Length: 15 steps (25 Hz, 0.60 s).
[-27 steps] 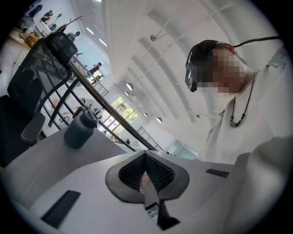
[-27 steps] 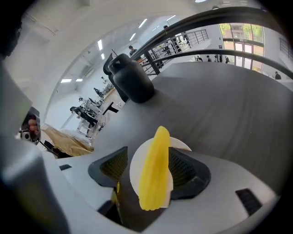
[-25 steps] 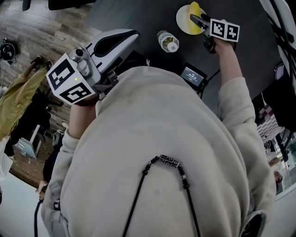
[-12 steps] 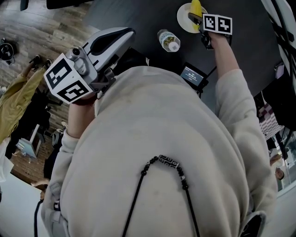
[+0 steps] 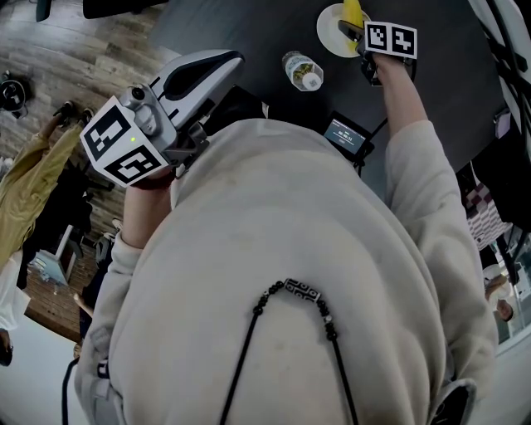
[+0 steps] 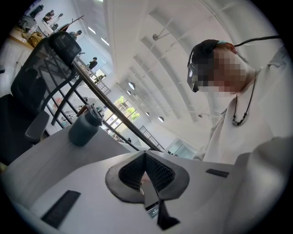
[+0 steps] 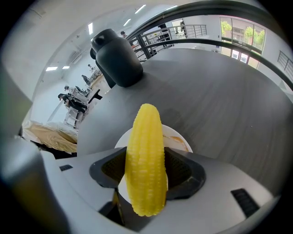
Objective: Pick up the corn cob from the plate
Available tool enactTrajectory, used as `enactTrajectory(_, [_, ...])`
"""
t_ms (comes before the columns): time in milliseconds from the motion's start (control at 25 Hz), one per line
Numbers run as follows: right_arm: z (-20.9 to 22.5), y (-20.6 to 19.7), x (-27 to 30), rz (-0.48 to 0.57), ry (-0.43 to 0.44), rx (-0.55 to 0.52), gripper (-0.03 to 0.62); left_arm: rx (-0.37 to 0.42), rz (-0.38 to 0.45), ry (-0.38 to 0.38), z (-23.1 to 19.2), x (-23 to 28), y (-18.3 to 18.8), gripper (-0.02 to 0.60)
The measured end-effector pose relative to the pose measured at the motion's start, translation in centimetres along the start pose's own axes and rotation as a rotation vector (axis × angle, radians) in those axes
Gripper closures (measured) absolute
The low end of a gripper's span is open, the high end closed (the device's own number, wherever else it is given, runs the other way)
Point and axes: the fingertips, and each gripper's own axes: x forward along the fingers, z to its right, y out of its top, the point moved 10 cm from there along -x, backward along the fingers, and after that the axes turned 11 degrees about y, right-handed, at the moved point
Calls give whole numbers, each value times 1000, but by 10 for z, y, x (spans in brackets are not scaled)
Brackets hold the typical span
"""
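Right gripper view: the right gripper [image 7: 146, 170] has its jaws closed on the corn cob [image 7: 144, 137]. The ribbed pads press the cob's two sides at about mid-length, and its pointed end stands out ahead of the jaws. The white plate [image 7: 177, 138] lies directly behind and under the cob on the dark surface [image 7: 219, 100]. Whether the cob's underside is clear of the plate is hidden by the cob itself.

Head view: the right gripper [image 5: 358, 33] is held at arm's length over the plate [image 5: 329, 31], with the cob [image 5: 354, 12] at the picture's top edge.

Left gripper view: the left gripper [image 6: 145, 171] points upward toward the ceiling. Its jaws are pressed together with nothing between them, and it takes no part in the grasp. In the head view it [image 5: 199, 70] is drawn back beside the person's shoulder.

Step in hand, as judged: the grip on the cob is made and the lift belongs to this stage. The next move calls for a straight rise with steady jaw pressure, so the smooth kernels do not slip and the plate is not dragged.

Room: a black bottle [image 7: 116, 57] stands beyond the plate, well apart. A clear bottle [image 5: 303, 72] stands near the plate toward the person's left. A small screen device [image 5: 344, 133] lies closer to the body. The surface to the right of the plate is bare, its far edge runs along a railing [image 7: 215, 43], and the space above is open.
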Motion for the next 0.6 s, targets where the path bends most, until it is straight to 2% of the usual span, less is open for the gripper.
enactTrajectory(600, [-3, -13, -1, 20, 25, 47, 345, 35, -3, -11, 13, -3, -2, 581])
